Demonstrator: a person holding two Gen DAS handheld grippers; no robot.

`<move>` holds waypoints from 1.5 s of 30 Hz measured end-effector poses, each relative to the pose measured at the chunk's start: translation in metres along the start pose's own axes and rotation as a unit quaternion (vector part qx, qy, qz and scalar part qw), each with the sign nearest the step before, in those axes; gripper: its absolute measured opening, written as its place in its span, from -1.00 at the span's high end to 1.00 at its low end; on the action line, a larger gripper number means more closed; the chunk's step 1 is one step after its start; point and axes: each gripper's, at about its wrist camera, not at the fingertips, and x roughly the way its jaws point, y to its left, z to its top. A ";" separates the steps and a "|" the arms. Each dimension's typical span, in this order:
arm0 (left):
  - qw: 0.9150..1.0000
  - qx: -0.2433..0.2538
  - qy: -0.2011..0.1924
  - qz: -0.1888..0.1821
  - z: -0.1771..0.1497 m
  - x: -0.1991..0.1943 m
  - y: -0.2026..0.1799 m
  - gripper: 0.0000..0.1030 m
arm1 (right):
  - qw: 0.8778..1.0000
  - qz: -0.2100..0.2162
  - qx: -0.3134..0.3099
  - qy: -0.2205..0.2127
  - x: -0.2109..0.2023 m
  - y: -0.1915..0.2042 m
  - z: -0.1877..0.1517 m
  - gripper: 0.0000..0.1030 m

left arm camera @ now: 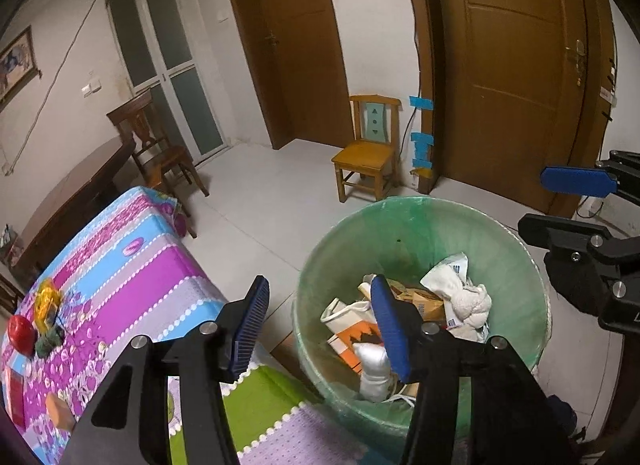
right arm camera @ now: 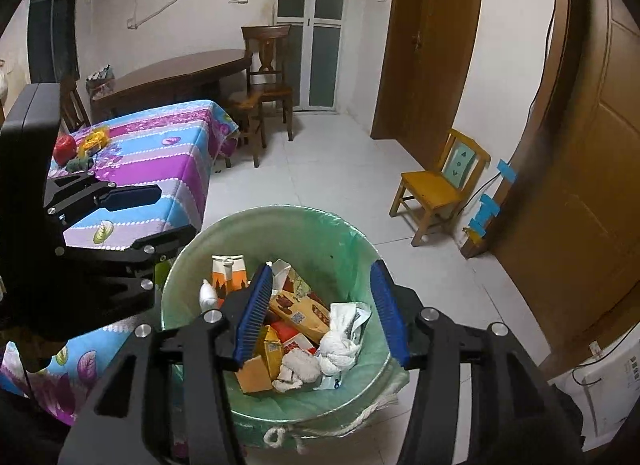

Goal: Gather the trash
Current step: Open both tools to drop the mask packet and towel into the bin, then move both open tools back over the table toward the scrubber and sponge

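A round bin with a green liner (left arm camera: 516, 265) (right arm camera: 336, 237) stands on the floor beside the table. Inside lie cartons, a white bottle (right arm camera: 208, 294), crumpled white tissue (left arm camera: 468, 301) (right arm camera: 336, 345) and snack packets. My left gripper (left arm camera: 320, 329) hangs over the bin's left rim, open, nothing between its blue pads. My right gripper (right arm camera: 320, 309) hovers above the bin's middle, open and empty too. Each gripper shows in the other's view: the right (left arm camera: 560, 201) at the far right, the left (right arm camera: 148, 217) at the left.
A table with a bright striped cloth (left arm camera: 132, 265) (right arm camera: 160, 153) holds a red apple (left arm camera: 20, 333), a yellow wrapper (left arm camera: 47, 301) and small items. A small yellow chair (left arm camera: 366, 149) stands by the wall. Brown doors (left arm camera: 520, 65), a dark table and chair (right arm camera: 264, 65) lie beyond.
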 end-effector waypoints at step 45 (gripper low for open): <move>0.999 -0.023 0.042 0.008 -0.159 -0.036 0.444 -0.58 | 0.927 0.318 -0.198 0.030 0.093 0.405 0.072 0.05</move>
